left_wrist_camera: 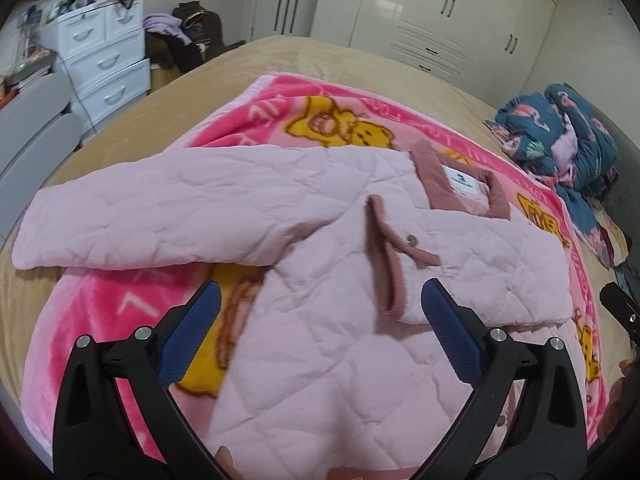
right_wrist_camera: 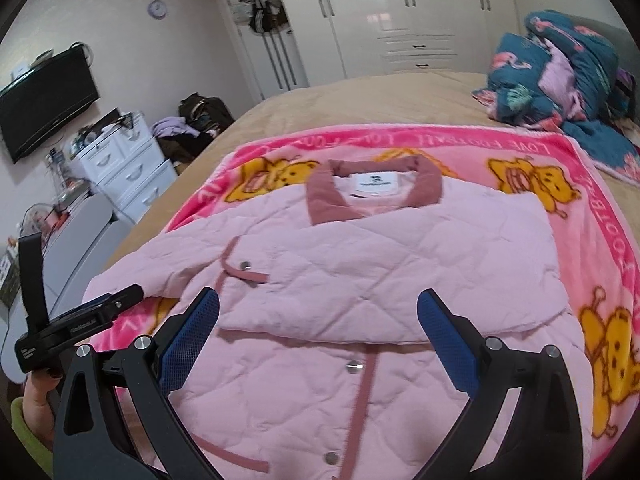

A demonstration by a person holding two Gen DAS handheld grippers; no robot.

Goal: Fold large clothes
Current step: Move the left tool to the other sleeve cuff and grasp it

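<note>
Two layers cover the bed [right_wrist_camera: 360,88]: a blanket [right_wrist_camera: 580,208], then the jacket [right_wrist_camera: 360,264] flat for folding (one sleeve [left_wrist_camera: 132,216] out), with left gripper [left_wrist_camera: 320,320] and right gripper [right_wrist_camera: 318,320] spread, empty.

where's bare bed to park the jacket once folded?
Tan bed past the blanket toward the wardrobe, and its strip by the drawers. Crowded: jacket mid-blanket, bedding heap far right.
</note>
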